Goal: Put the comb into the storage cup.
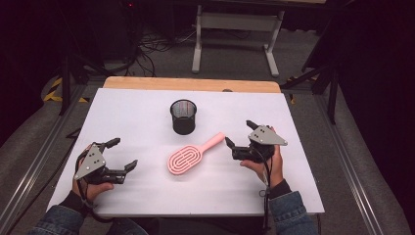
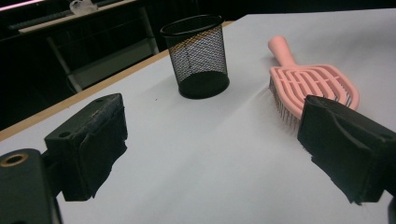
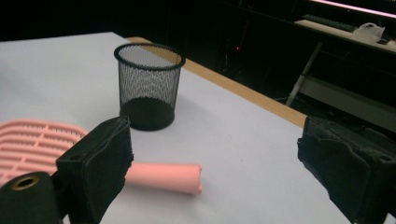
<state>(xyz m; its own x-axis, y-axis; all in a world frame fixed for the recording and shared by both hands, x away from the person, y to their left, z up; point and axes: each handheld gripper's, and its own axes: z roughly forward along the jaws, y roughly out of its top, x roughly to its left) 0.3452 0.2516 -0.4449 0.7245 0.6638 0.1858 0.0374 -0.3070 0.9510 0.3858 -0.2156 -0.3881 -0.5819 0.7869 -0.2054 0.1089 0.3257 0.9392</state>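
Pink brush handle (image 3: 163, 177) (lying flat), mesh cup (image 3: 148, 86)

This looks like a lab or recording studio rather than a home. A white worktop (image 1: 147, 196) on a wooden board sits on grey carpet (image 1: 235, 63), boxed in by metal rails (image 1: 34, 161) and black stands (image 1: 66, 83). Beyond the fingers, loose cables (image 1: 151, 49) trail past a white desk frame (image 1: 237, 29) into darkness; yellow-black hazard tape (image 1: 54, 90) marks the floor.

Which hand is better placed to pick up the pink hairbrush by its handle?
Right. The right tongs stand open just past the tip of the hairbrush handle, which lies close in front of them. The left tongs, also open, face the brush head from farther off.
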